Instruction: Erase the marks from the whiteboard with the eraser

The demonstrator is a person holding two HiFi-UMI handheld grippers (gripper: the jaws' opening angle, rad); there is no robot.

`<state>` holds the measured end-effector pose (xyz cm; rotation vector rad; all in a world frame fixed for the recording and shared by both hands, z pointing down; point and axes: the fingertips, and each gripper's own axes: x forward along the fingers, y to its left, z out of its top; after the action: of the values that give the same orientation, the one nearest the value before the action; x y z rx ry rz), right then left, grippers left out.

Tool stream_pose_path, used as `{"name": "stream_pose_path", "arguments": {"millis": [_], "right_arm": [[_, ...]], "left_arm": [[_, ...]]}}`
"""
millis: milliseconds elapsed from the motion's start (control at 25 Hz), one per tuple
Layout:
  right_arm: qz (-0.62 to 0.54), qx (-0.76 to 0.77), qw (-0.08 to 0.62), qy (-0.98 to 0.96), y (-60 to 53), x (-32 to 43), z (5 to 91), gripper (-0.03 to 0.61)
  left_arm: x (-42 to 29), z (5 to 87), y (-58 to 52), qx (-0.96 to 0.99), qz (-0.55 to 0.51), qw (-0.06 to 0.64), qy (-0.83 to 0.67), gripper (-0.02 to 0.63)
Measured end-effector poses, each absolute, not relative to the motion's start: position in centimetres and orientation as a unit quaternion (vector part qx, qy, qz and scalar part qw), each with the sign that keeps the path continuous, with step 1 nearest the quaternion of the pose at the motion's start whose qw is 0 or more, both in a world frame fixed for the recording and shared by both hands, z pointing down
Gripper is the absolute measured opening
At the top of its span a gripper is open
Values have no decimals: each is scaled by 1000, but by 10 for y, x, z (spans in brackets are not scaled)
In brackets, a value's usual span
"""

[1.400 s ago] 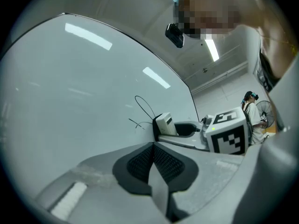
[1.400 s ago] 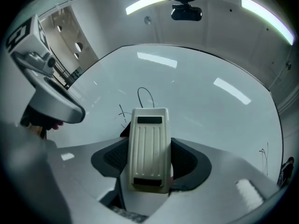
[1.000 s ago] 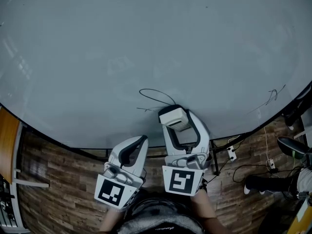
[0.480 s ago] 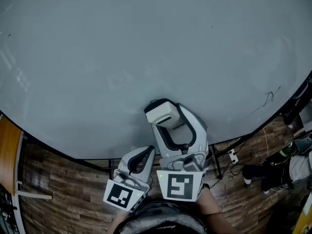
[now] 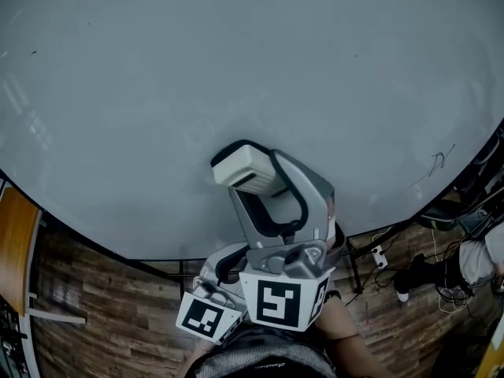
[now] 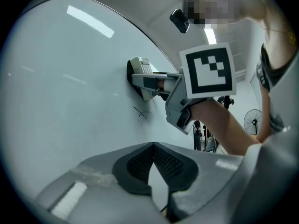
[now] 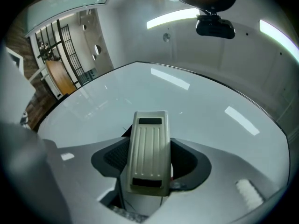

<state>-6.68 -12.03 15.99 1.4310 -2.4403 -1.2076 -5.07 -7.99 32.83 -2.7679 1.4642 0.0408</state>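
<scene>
The whiteboard fills most of the head view. My right gripper is shut on a cream ribbed eraser, which it presses flat to the board's lower middle. In the right gripper view the eraser stands between the two jaws. A short black scribble lies just below the eraser in the left gripper view. Another small scribble sits near the board's right edge. My left gripper hangs below the board's lower edge, partly behind the right one, shut on nothing.
Under the board's lower frame is wood-pattern floor. Cables and a power strip lie at the right. An orange-brown panel stands at the far left. A standing fan shows behind the arm.
The right gripper has slid the eraser up and to the left over the looped lines, which no longer show in the head view. The left gripper has shifted right, under the right one.
</scene>
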Motion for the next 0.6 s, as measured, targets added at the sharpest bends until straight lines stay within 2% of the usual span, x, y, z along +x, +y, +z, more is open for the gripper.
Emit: {"name": "stream_pose_path", "arguments": {"millis": [600], "right_arm": [[-379,459,74,-800,-125,-74,213,262]], "left_arm": [[-61,349,-73,-866,-7,-34,499,-2]]}}
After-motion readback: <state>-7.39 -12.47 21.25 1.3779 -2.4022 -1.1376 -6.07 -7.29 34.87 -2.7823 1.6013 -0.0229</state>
